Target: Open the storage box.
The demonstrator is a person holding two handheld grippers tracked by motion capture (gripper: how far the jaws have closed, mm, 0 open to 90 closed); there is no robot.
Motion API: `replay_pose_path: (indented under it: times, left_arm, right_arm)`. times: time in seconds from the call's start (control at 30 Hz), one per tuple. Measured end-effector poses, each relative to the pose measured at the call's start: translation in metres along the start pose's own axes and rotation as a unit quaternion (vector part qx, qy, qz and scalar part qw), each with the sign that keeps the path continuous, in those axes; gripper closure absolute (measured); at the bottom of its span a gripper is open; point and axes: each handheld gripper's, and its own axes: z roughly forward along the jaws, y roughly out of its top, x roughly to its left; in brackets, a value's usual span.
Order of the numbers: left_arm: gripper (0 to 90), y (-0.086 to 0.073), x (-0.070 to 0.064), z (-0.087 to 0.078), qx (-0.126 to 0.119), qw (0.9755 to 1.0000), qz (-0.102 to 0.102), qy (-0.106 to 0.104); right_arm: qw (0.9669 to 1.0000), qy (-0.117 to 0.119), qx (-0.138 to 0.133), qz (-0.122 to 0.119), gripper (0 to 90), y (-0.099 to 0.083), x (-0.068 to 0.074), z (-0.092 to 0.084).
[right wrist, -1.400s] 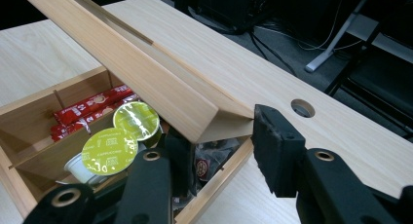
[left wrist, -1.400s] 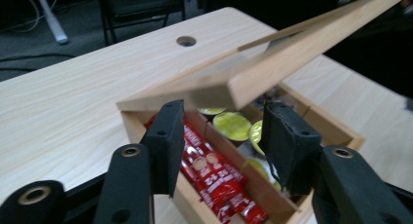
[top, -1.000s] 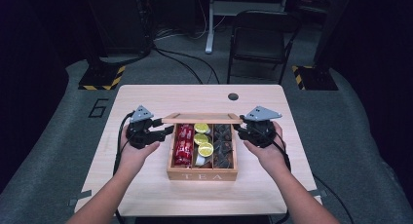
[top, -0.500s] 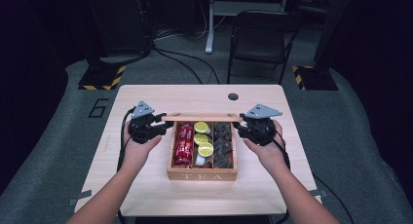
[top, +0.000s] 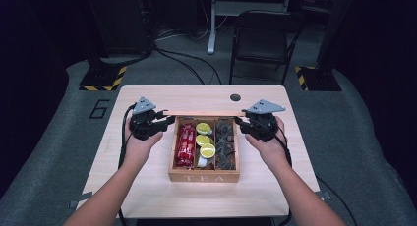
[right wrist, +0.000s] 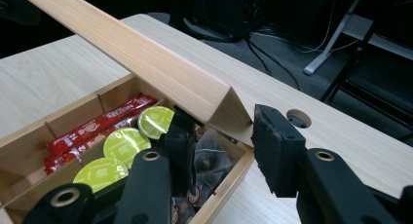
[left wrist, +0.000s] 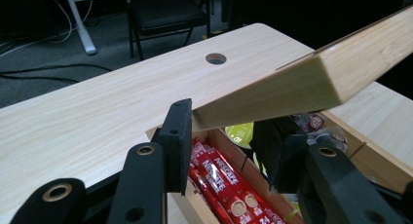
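Nearest the person, the wooden tea box (top: 204, 177) sits mid-bench, holding red sachets (top: 185, 145), green capsules (top: 207, 150) and dark tea bags (top: 226, 145). At its far edge the lid (top: 204, 113) stands raised: stiff, light-looking, smooth wood, best pinched at its end corners, where the left gripper (left wrist: 221, 136) and right gripper (right wrist: 219, 136) each straddle one with jaws apart.
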Motion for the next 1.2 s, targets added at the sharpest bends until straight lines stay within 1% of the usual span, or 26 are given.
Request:
replay_pose_path:
  times: [0.07, 0.1, 0.3, 0.33, 0.4, 0.53, 0.6, 0.63, 0.67, 0.7, 0.73, 0.83, 0.87, 1.03, 1.2]
  left_arm:
    - [59.4, 0.002, 0.001, 0.001, 0.003, 1.0, -0.004, -0.002]
    - [59.4, 0.004, 0.002, 0.001, 0.002, 1.0, -0.001, -0.001]
    - [59.6, 0.01, 0.005, 0.003, 0.003, 1.0, -0.004, -0.001]
    - [59.6, 0.011, 0.006, 0.004, 0.004, 1.0, -0.004, -0.001]
    - [59.7, 0.013, 0.006, 0.004, 0.007, 1.0, -0.007, -0.002]
    - [59.7, 0.015, 0.008, 0.005, 0.008, 1.0, -0.004, -0.003]
    - [59.7, 0.016, 0.008, 0.005, 0.007, 0.9999, -0.007, -0.004]
    - [59.8, 0.017, 0.009, 0.006, 0.007, 1.0, -0.006, -0.003]
    - [59.8, 0.018, 0.01, 0.006, 0.007, 0.9999, -0.006, -0.003]
    - [59.8, 0.018, 0.01, 0.006, 0.007, 0.9999, -0.006, -0.003]
    - [59.8, 0.018, 0.01, 0.006, 0.008, 1.0, -0.004, -0.003]
    - [59.8, 0.019, 0.01, 0.007, 0.008, 0.9999, -0.007, -0.004]
    - [59.9, 0.02, 0.011, 0.007, 0.007, 1.0, -0.006, -0.003]
    - [59.9, 0.024, 0.013, 0.01, 0.005, 0.9999, -0.011, -0.002]
    - [59.9, 0.028, 0.017, 0.013, 0.001, 0.9999, -0.015, -0.003]
  right_arm:
    - [1.0, -0.001, -0.001, 0.0, 60.4, 0.002, -0.001, 0.001]
    - [1.0, -0.001, -0.002, 0.003, 60.4, 0.003, -0.002, 0.002]
    - [0.9999, 0.003, -0.004, 0.011, 59.7, 0.007, -0.006, 0.004]
    - [0.9998, 0.004, -0.009, 0.019, 59.2, 0.008, -0.007, 0.005]
    - [0.9996, 0.005, -0.011, 0.025, 59.1, 0.008, -0.009, 0.006]
    - [0.9997, 0.005, -0.011, 0.024, 59.1, 0.009, -0.011, 0.009]
    - [0.9996, 0.004, -0.012, 0.025, 59.1, 0.009, -0.011, 0.01]
    - [0.9997, 0.003, -0.011, 0.022, 59.0, 0.009, -0.012, 0.011]
    - [0.9996, 0.002, -0.01, 0.027, 58.8, 0.01, -0.012, 0.012]
    - [0.9997, 0.002, -0.01, 0.024, 58.6, 0.01, -0.013, 0.013]
    - [0.9996, 0.001, -0.01, 0.027, 58.4, 0.011, -0.013, 0.014]
    - [0.9996, 0.002, -0.01, 0.025, 58.0, 0.011, -0.014, 0.014]
    - [0.9994, 0.002, -0.012, 0.033, 57.5, 0.011, -0.014, 0.015]
    - [0.9994, 0.001, -0.014, 0.032, 56.5, 0.013, -0.016, 0.017]
    - [0.9994, 0.001, -0.01, 0.032, 56.5, 0.015, -0.019, 0.021]
